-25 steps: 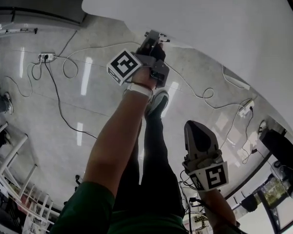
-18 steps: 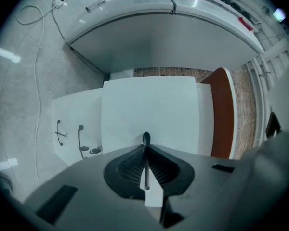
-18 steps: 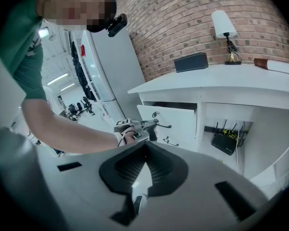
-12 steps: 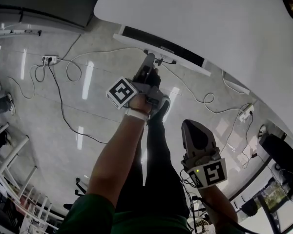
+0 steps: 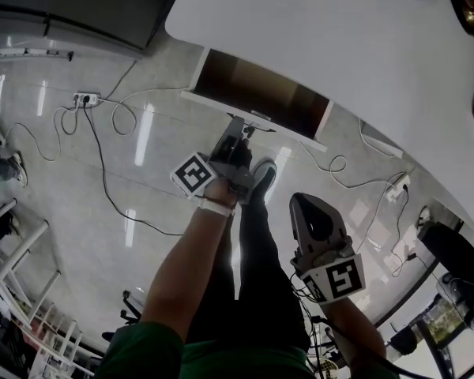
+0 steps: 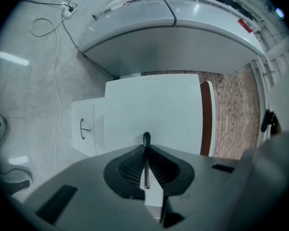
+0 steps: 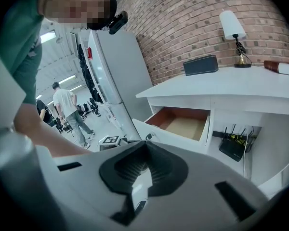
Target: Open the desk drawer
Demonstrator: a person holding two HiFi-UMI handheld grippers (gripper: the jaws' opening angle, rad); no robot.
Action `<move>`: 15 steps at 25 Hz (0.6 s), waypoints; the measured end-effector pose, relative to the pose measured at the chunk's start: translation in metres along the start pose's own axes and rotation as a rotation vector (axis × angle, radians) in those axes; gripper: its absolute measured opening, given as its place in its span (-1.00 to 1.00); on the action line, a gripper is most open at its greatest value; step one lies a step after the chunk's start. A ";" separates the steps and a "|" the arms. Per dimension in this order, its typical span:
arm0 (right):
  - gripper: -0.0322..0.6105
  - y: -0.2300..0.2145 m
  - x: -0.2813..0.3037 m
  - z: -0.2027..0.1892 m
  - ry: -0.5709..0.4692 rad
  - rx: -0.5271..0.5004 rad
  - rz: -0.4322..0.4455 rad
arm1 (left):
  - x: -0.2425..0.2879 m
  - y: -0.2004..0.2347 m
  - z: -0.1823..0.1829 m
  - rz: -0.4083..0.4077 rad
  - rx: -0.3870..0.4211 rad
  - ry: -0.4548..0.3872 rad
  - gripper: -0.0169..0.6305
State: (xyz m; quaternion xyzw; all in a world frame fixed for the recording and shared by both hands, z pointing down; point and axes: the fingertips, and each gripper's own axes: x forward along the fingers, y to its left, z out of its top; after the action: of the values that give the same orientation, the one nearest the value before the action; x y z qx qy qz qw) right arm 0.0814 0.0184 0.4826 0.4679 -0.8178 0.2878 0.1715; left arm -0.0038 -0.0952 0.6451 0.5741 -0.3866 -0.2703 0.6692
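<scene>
The white desk has its drawer pulled out, brown inside showing. In the head view my left gripper is at the white drawer front. The left gripper view shows that gripper shut on the thin dark drawer handle, with the drawer front filling the view behind it. My right gripper hangs back lower right, shut and holding nothing. From the right gripper view the open drawer appears side-on, with the left gripper's marker cube at its front.
Cables and a power strip lie on the glossy floor. The person's legs and shoe are below the drawer. On the desk stand a lamp, a black box and a book. A router sits under the desk. A person stands far off.
The drawer went from closed to well pulled out. My left gripper came back toward the person with the handle in it. The right gripper barely moved.
</scene>
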 end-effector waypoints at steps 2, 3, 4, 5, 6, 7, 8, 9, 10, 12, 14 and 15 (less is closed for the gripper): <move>-0.90 0.002 -0.001 0.000 0.002 0.000 0.003 | -0.005 0.002 -0.001 0.007 -0.005 0.000 -0.88; -0.89 0.002 -0.001 0.001 0.002 -0.001 0.002 | -0.006 0.003 -0.002 0.010 -0.006 0.001 -0.88; -0.90 0.001 -0.002 0.001 0.001 -0.005 0.000 | -0.007 0.004 -0.002 0.013 -0.004 0.003 -0.88; -0.89 0.000 -0.002 0.001 0.002 -0.008 -0.001 | -0.008 0.004 -0.003 0.017 -0.001 0.005 -0.88; -0.89 0.000 -0.003 0.000 0.004 -0.008 0.000 | -0.010 0.005 -0.004 0.020 0.000 0.006 -0.88; -0.89 -0.001 -0.004 0.000 0.007 -0.008 0.001 | -0.011 0.005 -0.004 0.022 -0.001 0.007 -0.88; -0.89 -0.001 -0.004 -0.001 0.008 -0.009 0.002 | -0.013 0.005 -0.005 0.024 -0.003 0.007 -0.88; -0.89 -0.001 -0.004 0.000 0.006 -0.012 0.003 | -0.015 0.005 -0.005 0.025 -0.005 0.006 -0.88; -0.89 0.000 -0.003 0.001 0.003 -0.015 0.004 | -0.017 0.006 -0.005 0.027 -0.008 0.005 -0.88; -0.89 0.000 -0.002 0.003 -0.009 -0.024 0.009 | -0.022 0.007 -0.007 0.033 -0.019 0.000 -0.88; -0.89 0.000 -0.002 0.003 -0.010 -0.026 0.011 | -0.030 0.011 -0.011 0.042 -0.027 -0.005 -0.88; -0.89 0.001 -0.002 0.002 -0.007 -0.023 0.012 | -0.033 0.014 -0.012 0.048 -0.027 -0.005 -0.88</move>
State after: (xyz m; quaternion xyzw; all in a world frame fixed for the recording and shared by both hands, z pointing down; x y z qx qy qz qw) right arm 0.0816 0.0186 0.4799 0.4621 -0.8244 0.2777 0.1721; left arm -0.0132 -0.0590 0.6511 0.5548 -0.3985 -0.2608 0.6822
